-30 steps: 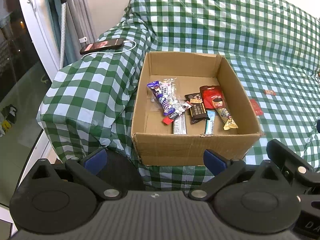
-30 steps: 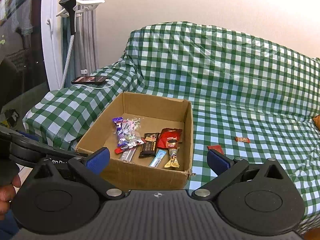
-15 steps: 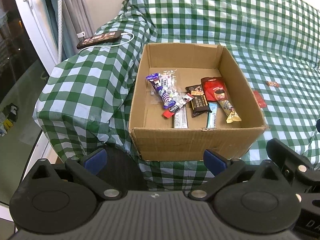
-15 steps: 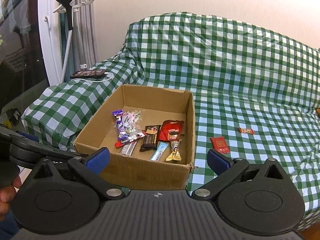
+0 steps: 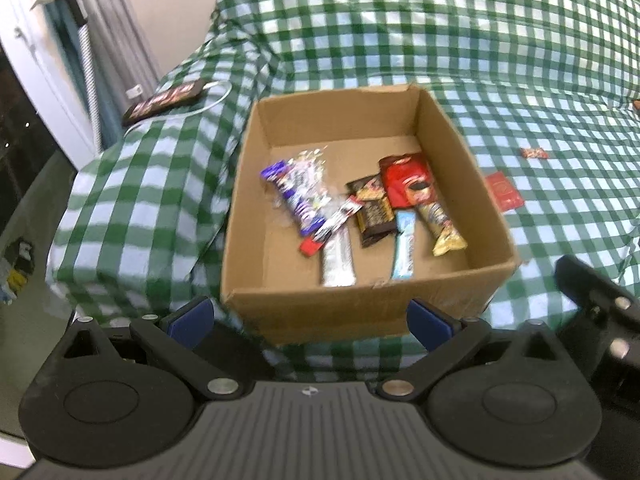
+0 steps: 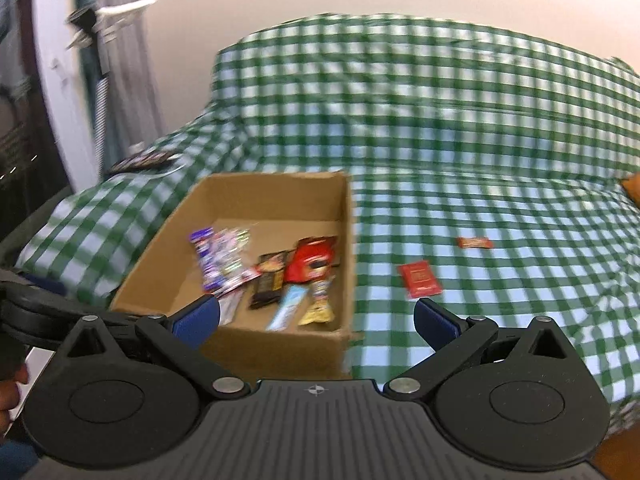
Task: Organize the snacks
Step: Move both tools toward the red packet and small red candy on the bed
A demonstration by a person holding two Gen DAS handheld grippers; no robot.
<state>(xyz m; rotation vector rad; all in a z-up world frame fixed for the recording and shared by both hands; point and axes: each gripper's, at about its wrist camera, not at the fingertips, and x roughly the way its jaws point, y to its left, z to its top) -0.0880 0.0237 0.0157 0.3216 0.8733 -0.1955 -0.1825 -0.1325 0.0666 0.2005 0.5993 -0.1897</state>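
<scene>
An open cardboard box (image 5: 352,312) sits on a green checked sofa cover and holds several snack packets, among them a red pouch (image 5: 408,179) and a purple bar (image 5: 294,200). The box also shows in the right wrist view (image 6: 280,344). A flat red packet (image 6: 419,278) and a small red-orange snack (image 6: 475,243) lie on the cover to the right of the box; the left wrist view shows them too, the packet (image 5: 503,191) and the snack (image 5: 534,153). My left gripper (image 5: 310,316) is open and empty in front of the box. My right gripper (image 6: 316,318) is open and empty, near the box's front right corner.
A phone (image 5: 162,102) with a white cable lies on the sofa arm at the left. A window frame and curtain (image 6: 80,80) stand at the far left. The sofa cover (image 6: 500,184) stretches to the right and back. The floor drops away at the left (image 5: 24,216).
Both grippers have moved forward towards the box and sofa, and the views are now blurred by motion. The snacks and box have not moved. Both grippers stay open.
</scene>
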